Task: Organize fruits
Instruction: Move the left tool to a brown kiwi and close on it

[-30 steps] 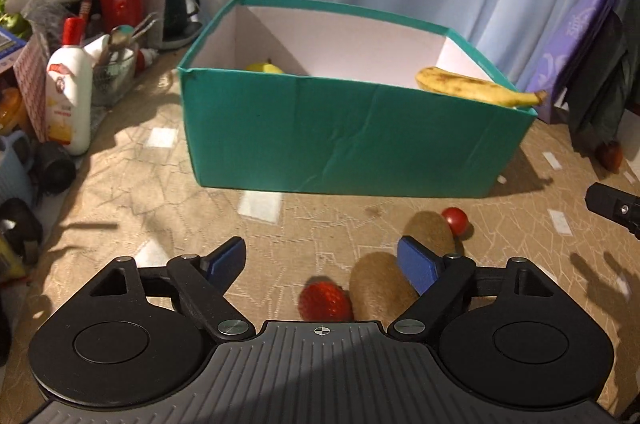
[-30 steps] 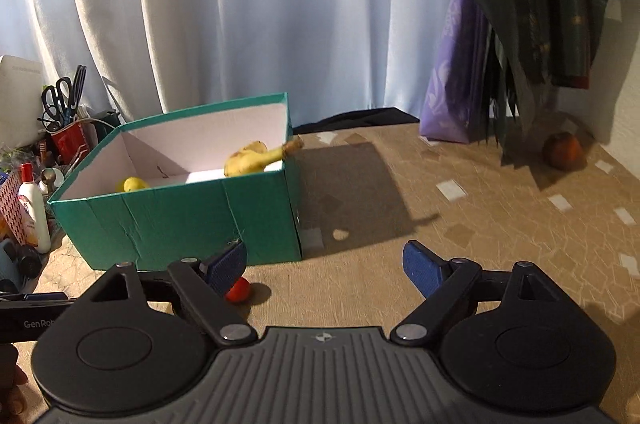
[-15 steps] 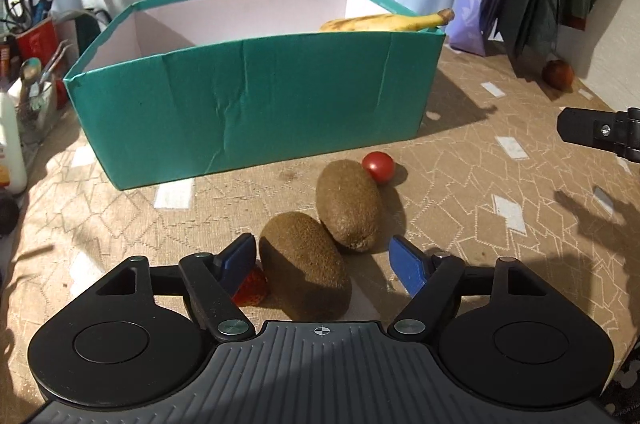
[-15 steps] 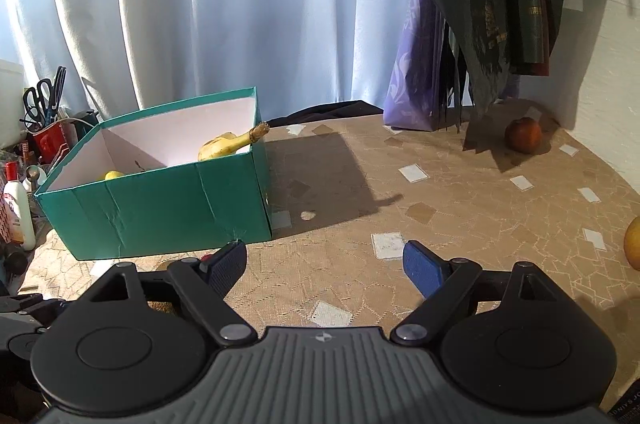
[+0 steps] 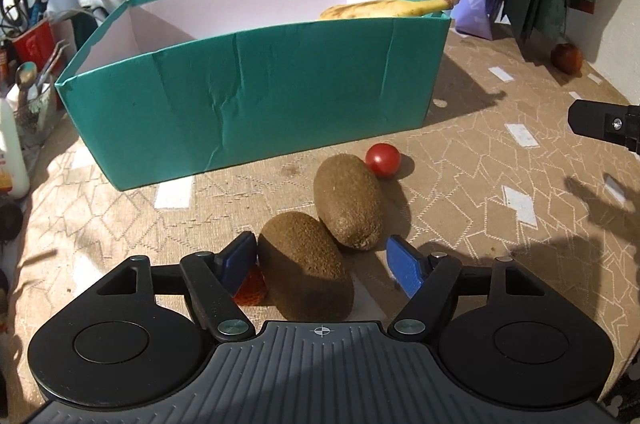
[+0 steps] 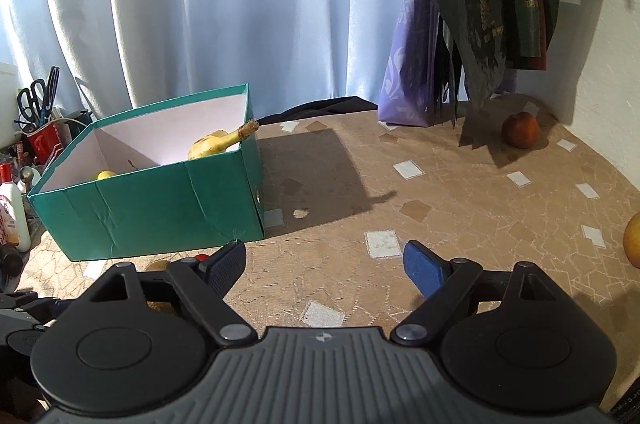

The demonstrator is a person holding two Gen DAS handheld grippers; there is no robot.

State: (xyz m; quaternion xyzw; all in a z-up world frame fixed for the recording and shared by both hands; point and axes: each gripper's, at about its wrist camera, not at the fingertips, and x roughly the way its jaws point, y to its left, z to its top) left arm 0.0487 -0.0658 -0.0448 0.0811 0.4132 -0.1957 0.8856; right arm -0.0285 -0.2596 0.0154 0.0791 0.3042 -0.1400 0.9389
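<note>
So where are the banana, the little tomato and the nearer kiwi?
banana (image 5: 384, 9), left wrist view, middle of its yellow body above the box wall.
tomato (image 5: 382, 160), left wrist view, centre of its red skin.
nearer kiwi (image 5: 304, 264), left wrist view, middle of its fuzzy top.

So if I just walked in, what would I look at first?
Probably the big teal box in the middle of the table, with a banana poking over its far right corner. Then two fuzzy kiwis lying in front of it, the nearer one between the left gripper and its open fingers, with a small red tomato just behind.
</note>
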